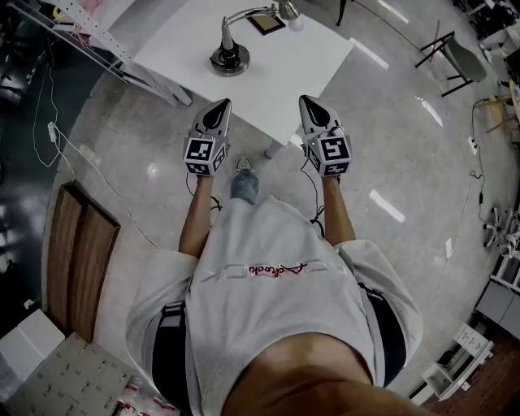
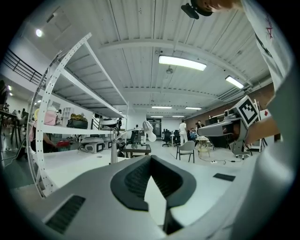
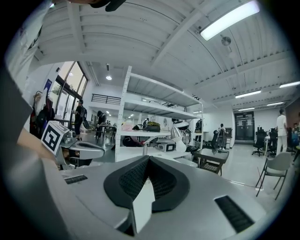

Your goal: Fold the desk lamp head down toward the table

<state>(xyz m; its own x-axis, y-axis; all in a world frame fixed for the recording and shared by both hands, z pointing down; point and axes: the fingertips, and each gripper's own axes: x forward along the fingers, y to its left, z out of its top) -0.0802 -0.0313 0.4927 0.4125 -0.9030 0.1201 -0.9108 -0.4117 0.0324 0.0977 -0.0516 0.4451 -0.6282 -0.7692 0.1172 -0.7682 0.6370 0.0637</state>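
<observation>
Step in hand: the approach, as I judge it. The folding has not begun and neither gripper touches the lamp.
Desk lamp (image 1: 230, 49): stands on the white bench (image 1: 284, 77), at 12 o'clock from the person and well apart from both grippers.
Lamp base (image 1: 230, 60): a round dark foot, set near the bench's middle.
Lamp head (image 1: 286, 10): carried out on an arched neck toward 1 o'clock from the base. Both gripper views show it raised clear above the bench top, so it is not yet folded down.
Beside the head: a dark flat square (image 1: 266, 23) lies on the bench just at 8 o'clock of the lamp head. What it is I cannot tell.
Left gripper (image 1: 223, 104): jaws pressed together with nothing between them. Its tip sits about at the bench's near edge, at 6 o'clock from the lamp base.
Right gripper (image 1: 307, 101): jaws likewise closed and empty, at 3 o'clock of the left gripper, on the other side of the bench's near corner.
Next move calls for: bringing one gripper forward to the head or upper neck, then parting its jaws to take hold or pressing down from above.
Other gripper: could steady the base, since a light foot may slide or tip as the neck bends.
Care: keep clear of the dark square as the head comes down.
</observation>
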